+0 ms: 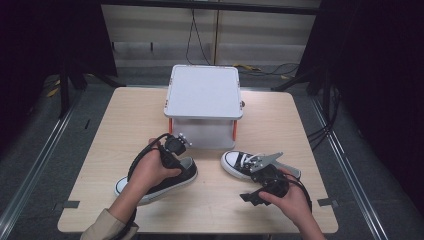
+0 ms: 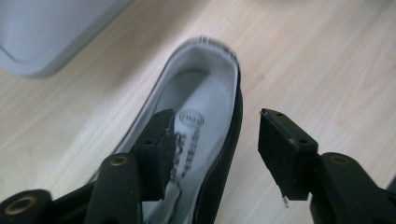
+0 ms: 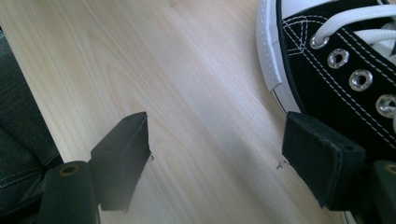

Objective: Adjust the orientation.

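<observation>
Left gripper (image 2: 212, 140), jaws apart, straddles the left shoe's (image 2: 205, 98) heel wall, seemingly unclamped; closing squarely there grips best. Right gripper (image 3: 217, 158) is open.

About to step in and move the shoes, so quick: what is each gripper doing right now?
Left gripper: open, jaws astride the side wall of the left shoe, not pressing on it.
Right gripper: open, holding nothing, beside the right shoe.
</observation>
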A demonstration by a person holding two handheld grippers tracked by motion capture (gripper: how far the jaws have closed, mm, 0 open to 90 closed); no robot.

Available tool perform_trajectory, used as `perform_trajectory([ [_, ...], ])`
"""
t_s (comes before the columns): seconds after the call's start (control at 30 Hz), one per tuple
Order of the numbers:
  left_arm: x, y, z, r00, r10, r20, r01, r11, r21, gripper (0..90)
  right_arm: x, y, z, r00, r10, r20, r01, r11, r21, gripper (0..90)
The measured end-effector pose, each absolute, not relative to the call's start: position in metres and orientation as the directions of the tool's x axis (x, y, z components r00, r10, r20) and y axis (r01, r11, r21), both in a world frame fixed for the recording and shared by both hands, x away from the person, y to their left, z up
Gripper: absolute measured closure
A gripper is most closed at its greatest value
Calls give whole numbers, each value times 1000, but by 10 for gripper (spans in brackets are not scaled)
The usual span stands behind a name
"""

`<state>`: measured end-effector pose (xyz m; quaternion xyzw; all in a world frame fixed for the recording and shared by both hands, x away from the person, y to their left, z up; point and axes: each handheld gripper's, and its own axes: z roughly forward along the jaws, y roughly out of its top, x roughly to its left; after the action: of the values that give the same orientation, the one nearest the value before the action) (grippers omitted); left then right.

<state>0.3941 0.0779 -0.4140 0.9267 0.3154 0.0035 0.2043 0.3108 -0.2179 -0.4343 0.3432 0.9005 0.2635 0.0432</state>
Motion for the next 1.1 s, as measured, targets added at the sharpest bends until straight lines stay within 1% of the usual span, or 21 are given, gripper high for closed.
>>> perform_trajectory([
  [0.13,397,69,-415,800,587,-122,583,-713,391,457,311,-217,-434,-767,633,99,587,631,508,231],
  [0.27,401,60,-421,792,597,-130,596,-709,376,479,311,-217,-435,-763,639,100,593,629,503,230],
  [0.3,403,56,-426,782,606,-146,612,-704,360,482,311,-218,-435,-765,636,98,589,630,506,231],
  [0.4,405,50,-432,774,615,-147,623,-703,343,484,311,-217,-434,-762,639,103,593,627,506,230],
  [0.53,405,42,-440,777,610,-155,621,-704,344,496,311,-218,-433,-764,638,100,591,627,508,231],
  [0.57,405,42,-440,777,610,-155,621,-704,344,512,311,-218,-433,-764,638,100,591,627,508,231],
  [0.6,405,38,-443,765,625,-155,638,-703,315,533,311,-219,-432,-763,638,100,590,626,511,231],
  [0.63,405,38,-443,765,625,-155,638,-703,315,538,311,-219,-432,-763,638,100,590,626,511,231],
  [0.67,404,35,-446,758,638,-136,645,-702,301,575,311,-219,-432,-763,638,99,589,625,513,231],
  [0.73,404,35,-447,761,635,-134,643,-709,289,691,311,-220,-432,-763,638,99,589,625,512,230],
  [0.77,404,36,-447,758,639,-133,647,-707,287,691,310,-220,-432,-762,640,100,590,624,512,231],
  [0.8,405,38,-447,743,651,-158,665,-690,284,725,311,-221,-432,-764,638,96,586,625,515,231],
  [0.9,404,38,-446,738,653,-169,672,-687,278,750,311,-220,-432,-763,639,97,589,625,513,230],
  [0.93,403,38,-445,742,649,-169,667,-693,273,777,311,-220,-433,-762,640,99,591,626,509,230],
  [0.97,399,36,-442,755,639,-145,652,-709,270,780,311,-220,-433,-763,640,96,590,626,510,231],
  [1.03,397,35,-440,762,633,-135,643,-717,268,781,311,-220,-433,-764,638,97,589,627,510,230],
  [1.07,392,33,-433,786,610,-104,614,-747,256,781,311,-220,-433,-763,639,97,589,626,511,231],
  [1.1,391,33,-431,796,596,-101,600,-759,251,781,311,-220,-433,-764,639,96,588,626,512,230],
])
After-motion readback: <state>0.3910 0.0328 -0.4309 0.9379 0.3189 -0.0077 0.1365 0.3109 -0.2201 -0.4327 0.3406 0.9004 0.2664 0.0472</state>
